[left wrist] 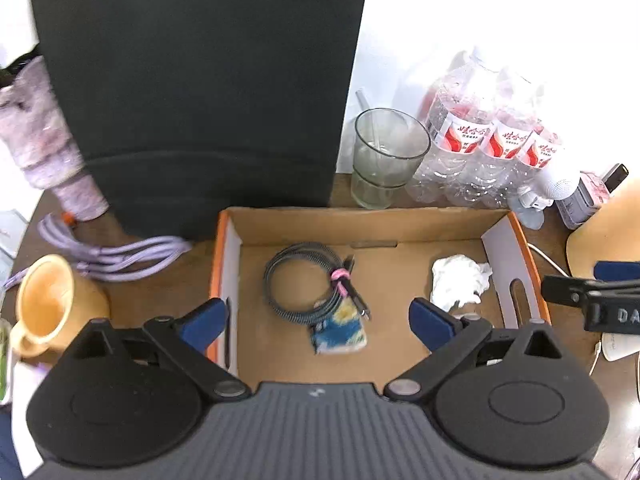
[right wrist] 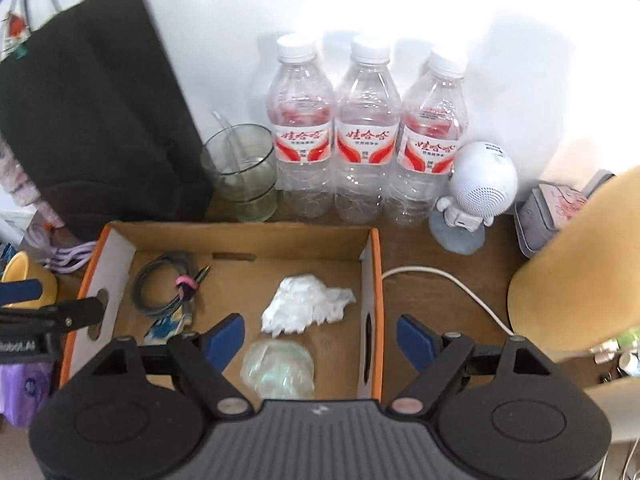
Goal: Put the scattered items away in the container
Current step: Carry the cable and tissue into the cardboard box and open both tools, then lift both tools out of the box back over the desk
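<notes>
Sitting inside one cardboard box [right wrist: 370, 248]: one coiled cable [right wrist: 160, 288], one crumpled tissue [right wrist: 304, 304], one clear wrapper [right wrist: 280, 368]. Standing behind: three water bottles [right wrist: 366, 136], one glass [right wrist: 244, 172].

Brown cardboard box [left wrist: 360, 224] edged in orange, white on its end walls. Inside, at 9 o'clock, dark grey braided cable [left wrist: 304, 280] bound with pink tie; beneath it, blue, yellow and white patterned packet [left wrist: 340, 332]. At 3 o'clock, crumpled white tissue [left wrist: 460, 280]. Behind, clear bottles [right wrist: 366, 136] with red-and-white labels, white caps. Dark brown desk [left wrist: 168, 288]; yellow mug [left wrist: 52, 304]; lilac cord [left wrist: 120, 256].
</notes>
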`<act>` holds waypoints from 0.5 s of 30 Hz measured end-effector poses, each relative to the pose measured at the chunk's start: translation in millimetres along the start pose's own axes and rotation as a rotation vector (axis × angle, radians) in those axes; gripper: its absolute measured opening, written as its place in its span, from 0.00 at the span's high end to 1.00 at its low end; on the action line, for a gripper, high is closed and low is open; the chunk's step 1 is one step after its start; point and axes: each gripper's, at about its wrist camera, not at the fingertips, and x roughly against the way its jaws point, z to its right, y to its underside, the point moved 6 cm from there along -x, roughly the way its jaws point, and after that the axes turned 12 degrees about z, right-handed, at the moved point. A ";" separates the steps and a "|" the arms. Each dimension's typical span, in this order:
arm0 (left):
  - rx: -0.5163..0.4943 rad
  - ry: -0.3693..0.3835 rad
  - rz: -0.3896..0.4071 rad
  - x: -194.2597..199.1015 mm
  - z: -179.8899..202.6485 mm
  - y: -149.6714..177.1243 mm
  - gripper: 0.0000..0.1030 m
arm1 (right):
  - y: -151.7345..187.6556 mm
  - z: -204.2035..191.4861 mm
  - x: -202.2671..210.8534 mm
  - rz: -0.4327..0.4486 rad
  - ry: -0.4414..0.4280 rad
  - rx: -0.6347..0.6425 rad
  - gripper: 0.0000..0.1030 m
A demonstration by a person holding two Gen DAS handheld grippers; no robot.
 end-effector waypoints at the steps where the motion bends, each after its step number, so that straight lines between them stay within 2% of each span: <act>1: 0.005 -0.006 0.025 6.9 2.3 1.2 0.02 | 3.3 -3.6 7.0 0.010 -0.007 0.014 0.20; 2: 0.005 -0.030 0.081 20.6 5.3 0.5 0.00 | 5.8 -5.8 15.5 0.045 -0.007 0.021 0.20; 3: 0.000 -0.072 0.183 39.6 4.7 3.3 0.00 | 8.4 -7.7 26.4 0.119 -0.008 0.021 0.20; 6: -0.046 -0.144 0.629 86.9 7.4 36.7 0.00 | 34.9 -19.2 63.2 0.492 -0.034 0.056 0.18; 7: -0.053 -0.155 0.718 94.6 9.5 49.4 0.00 | 45.6 -22.7 72.1 0.583 -0.051 0.066 0.18; 8: -0.048 -0.154 0.746 97.9 11.7 58.6 0.00 | 54.3 -25.4 77.2 0.638 -0.065 0.075 0.18; 10: -0.037 -0.117 0.763 103.3 17.7 70.1 0.00 | 62.5 -28.7 80.4 0.676 -0.029 0.085 0.18; 13: -0.068 -0.115 0.830 119.4 25.5 73.1 0.00 | 68.3 -30.9 92.3 0.759 -0.001 0.073 0.18; 15: -0.044 -0.106 0.841 132.3 25.6 73.1 0.00 | 73.2 -32.1 101.1 0.784 0.012 0.058 0.18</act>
